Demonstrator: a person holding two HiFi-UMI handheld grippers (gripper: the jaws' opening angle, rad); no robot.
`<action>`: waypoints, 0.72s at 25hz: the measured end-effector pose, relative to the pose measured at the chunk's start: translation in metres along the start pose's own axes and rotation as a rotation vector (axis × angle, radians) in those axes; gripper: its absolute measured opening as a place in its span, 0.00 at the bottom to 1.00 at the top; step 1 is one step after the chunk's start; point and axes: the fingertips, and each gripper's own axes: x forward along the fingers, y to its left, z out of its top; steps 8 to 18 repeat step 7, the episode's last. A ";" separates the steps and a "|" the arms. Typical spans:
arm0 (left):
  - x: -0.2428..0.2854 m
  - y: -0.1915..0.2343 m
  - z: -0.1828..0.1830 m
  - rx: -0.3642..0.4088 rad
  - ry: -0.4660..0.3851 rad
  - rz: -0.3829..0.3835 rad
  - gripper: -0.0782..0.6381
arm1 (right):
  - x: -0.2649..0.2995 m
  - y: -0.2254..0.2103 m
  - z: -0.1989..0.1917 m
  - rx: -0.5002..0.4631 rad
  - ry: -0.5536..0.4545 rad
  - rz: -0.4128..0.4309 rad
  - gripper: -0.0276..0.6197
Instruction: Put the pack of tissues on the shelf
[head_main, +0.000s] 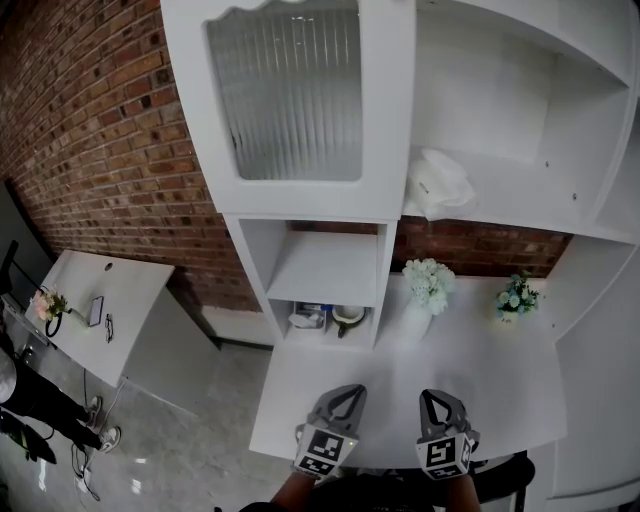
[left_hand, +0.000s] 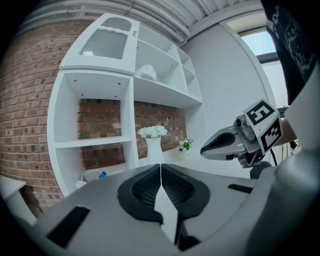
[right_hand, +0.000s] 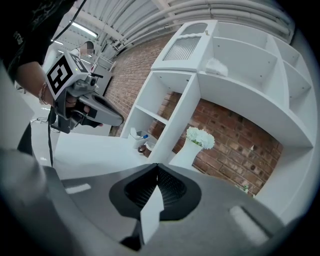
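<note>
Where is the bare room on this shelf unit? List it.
Free: the middle cubby, bare between the glass door above and the bottom cubby; the upper shelf right of the tissue pack; the counter in front of the white vase. Crowded: the bottom cubby, holding small containers; the counter's back, with vase and small flower pot.

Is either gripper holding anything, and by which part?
Nothing held: left gripper and right gripper are shut, empty; pack of tissues lies on the shelf.

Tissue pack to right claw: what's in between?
Head view: the white vase of flowers stands on the table between the right claw and the tissue pack on the shelf above. Otherwise bare tabletop.
</note>
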 end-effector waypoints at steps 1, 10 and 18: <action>0.000 0.001 -0.001 0.001 0.001 0.001 0.13 | 0.000 -0.001 0.000 0.000 0.000 -0.005 0.05; 0.000 0.005 -0.001 0.005 -0.004 0.006 0.13 | -0.001 -0.003 0.000 -0.008 -0.003 -0.011 0.05; 0.000 0.005 -0.001 0.005 -0.004 0.006 0.13 | -0.001 -0.003 0.000 -0.008 -0.003 -0.011 0.05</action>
